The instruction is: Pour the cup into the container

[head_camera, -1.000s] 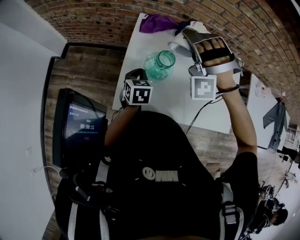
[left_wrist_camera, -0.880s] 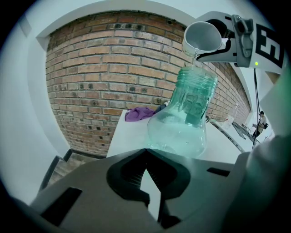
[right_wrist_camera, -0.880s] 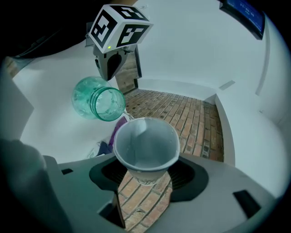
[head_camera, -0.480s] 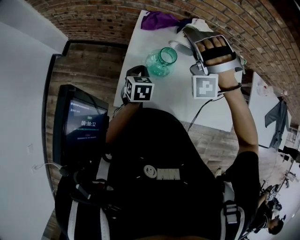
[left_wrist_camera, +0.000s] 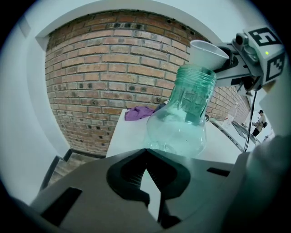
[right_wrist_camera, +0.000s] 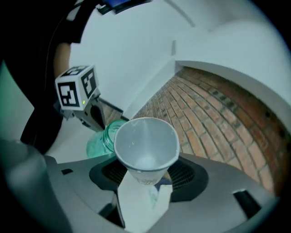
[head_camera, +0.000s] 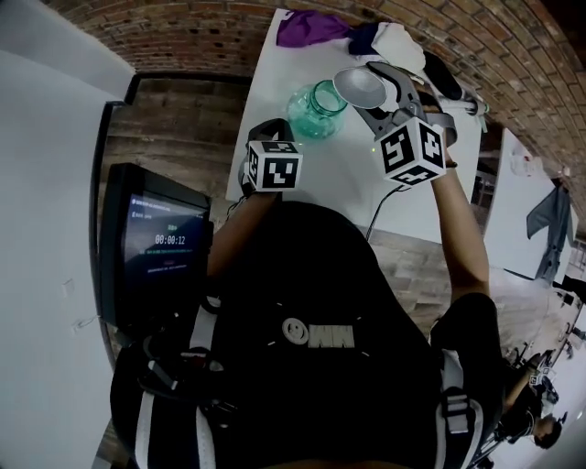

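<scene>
Right gripper [right_wrist_camera: 145, 175] clamps a white paper cup [right_wrist_camera: 145, 145], tipped toward the green glass jar [left_wrist_camera: 184, 123] mouth to pour; left gripper [left_wrist_camera: 146, 152], jaws together and empty, rests beside the jar.

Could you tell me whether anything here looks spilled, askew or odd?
Nothing looks spilled or broken. The cup is tilted in the right gripper by the jar's mouth, which fits pouring. Only the cloths crumpled at the table's far end look untidy.

Head camera steeply down, all sharing container [head_camera: 316, 110]
</scene>
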